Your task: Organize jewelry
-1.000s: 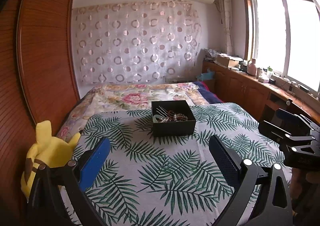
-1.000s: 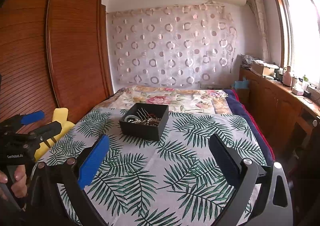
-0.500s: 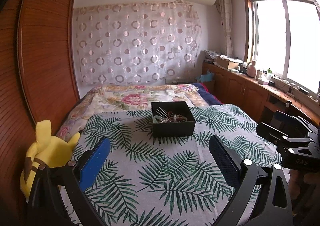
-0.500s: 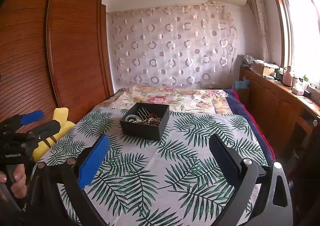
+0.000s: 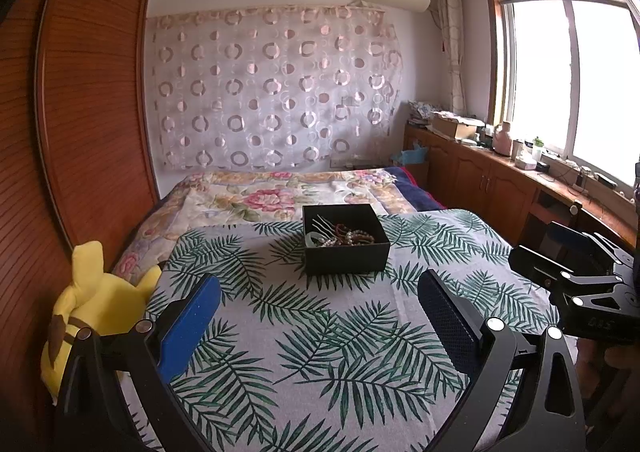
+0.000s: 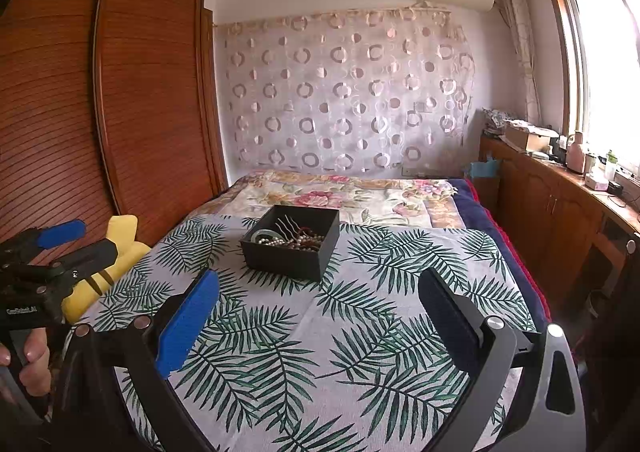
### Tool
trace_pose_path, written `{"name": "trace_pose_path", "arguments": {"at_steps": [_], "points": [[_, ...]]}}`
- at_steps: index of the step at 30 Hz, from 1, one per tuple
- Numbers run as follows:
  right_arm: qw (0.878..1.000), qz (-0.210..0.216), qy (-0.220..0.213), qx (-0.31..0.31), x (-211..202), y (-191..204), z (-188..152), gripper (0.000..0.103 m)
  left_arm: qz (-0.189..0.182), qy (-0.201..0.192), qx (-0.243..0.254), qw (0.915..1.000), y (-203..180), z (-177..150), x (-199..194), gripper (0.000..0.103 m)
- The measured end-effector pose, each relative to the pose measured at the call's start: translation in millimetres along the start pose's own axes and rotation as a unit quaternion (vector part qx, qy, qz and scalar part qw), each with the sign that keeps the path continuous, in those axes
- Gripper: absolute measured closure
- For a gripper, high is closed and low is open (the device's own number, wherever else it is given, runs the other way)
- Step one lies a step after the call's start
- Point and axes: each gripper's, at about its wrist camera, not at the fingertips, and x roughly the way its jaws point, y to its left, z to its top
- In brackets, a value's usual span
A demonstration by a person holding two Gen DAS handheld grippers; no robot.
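Meanwhile both claws, left gripper and right gripper, gape apart, empty; the black jewelry box sits at twelve o'clock.

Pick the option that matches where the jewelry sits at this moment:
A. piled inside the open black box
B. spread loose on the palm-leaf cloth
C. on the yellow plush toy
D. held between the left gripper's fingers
A: the beaded strands, a pale bangle and a hair comb all lie inside the open black box on the palm-leaf cloth, while the left gripper and the right gripper are both open and hold nothing.
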Motion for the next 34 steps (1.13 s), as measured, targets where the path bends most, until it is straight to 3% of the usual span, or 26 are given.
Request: {"name": "trace_pose_path", "arguments": {"at_steps": [34], "points": [[1.0, 0.0, -0.001, 0.0, 0.3, 3.8, 0.9, 0.003, 0.0, -0.003, -0.002, 1.0, 3.9, 0.5, -2.5, 0.008]]}}
